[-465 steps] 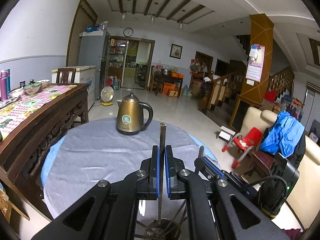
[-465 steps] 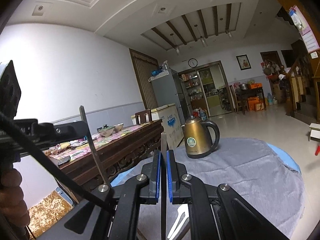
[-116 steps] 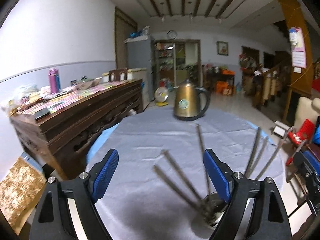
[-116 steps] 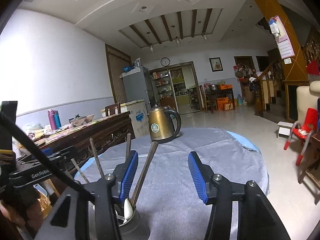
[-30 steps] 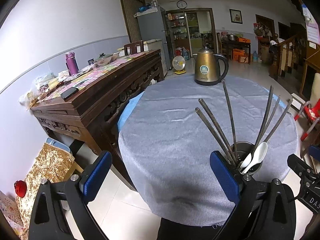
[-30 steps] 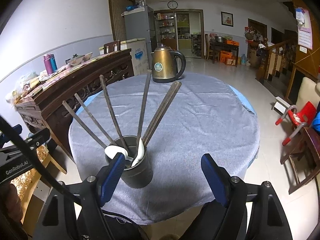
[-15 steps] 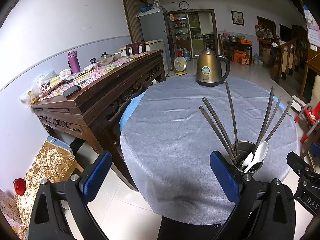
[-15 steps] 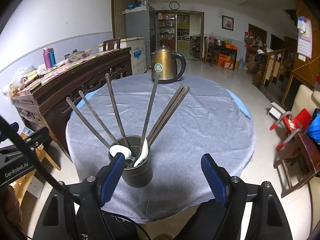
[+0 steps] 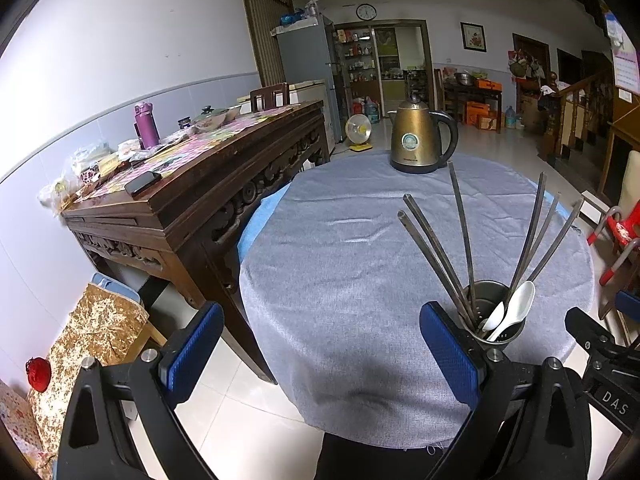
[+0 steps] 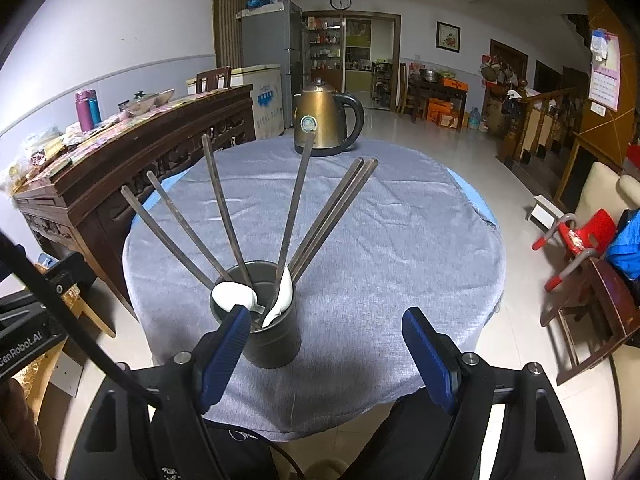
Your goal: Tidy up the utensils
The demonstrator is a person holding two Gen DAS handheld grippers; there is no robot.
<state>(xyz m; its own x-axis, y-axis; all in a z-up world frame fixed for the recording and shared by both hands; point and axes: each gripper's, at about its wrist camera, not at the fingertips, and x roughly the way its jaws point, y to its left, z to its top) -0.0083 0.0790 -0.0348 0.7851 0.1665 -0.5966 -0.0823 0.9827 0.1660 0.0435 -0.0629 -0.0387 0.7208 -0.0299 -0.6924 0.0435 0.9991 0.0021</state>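
A dark metal utensil cup (image 10: pixel 272 338) stands near the front edge of the round table with the grey cloth (image 10: pixel 400 248). Several dark chopsticks (image 10: pixel 296 208) fan out of it, with two white spoons (image 10: pixel 234 295) inside. The cup also shows in the left wrist view (image 9: pixel 494 304), with chopsticks (image 9: pixel 460 232) and spoons (image 9: pixel 516 314). My left gripper (image 9: pixel 320 352) is open and empty, held back above the table's front left edge. My right gripper (image 10: pixel 326 354) is open and empty, just behind and right of the cup.
A bronze kettle (image 10: pixel 326 120) stands at the table's far side. A carved wooden sideboard (image 9: pixel 192 184) with bottles and clutter stands to the left. A red child's chair (image 10: pixel 576 240) and a wooden chair stand to the right. Tiled floor surrounds the table.
Both grippers, shut on chopsticks over the cup 15 s ago, have opened and drawn back and up. Over the last second the views barely shift.
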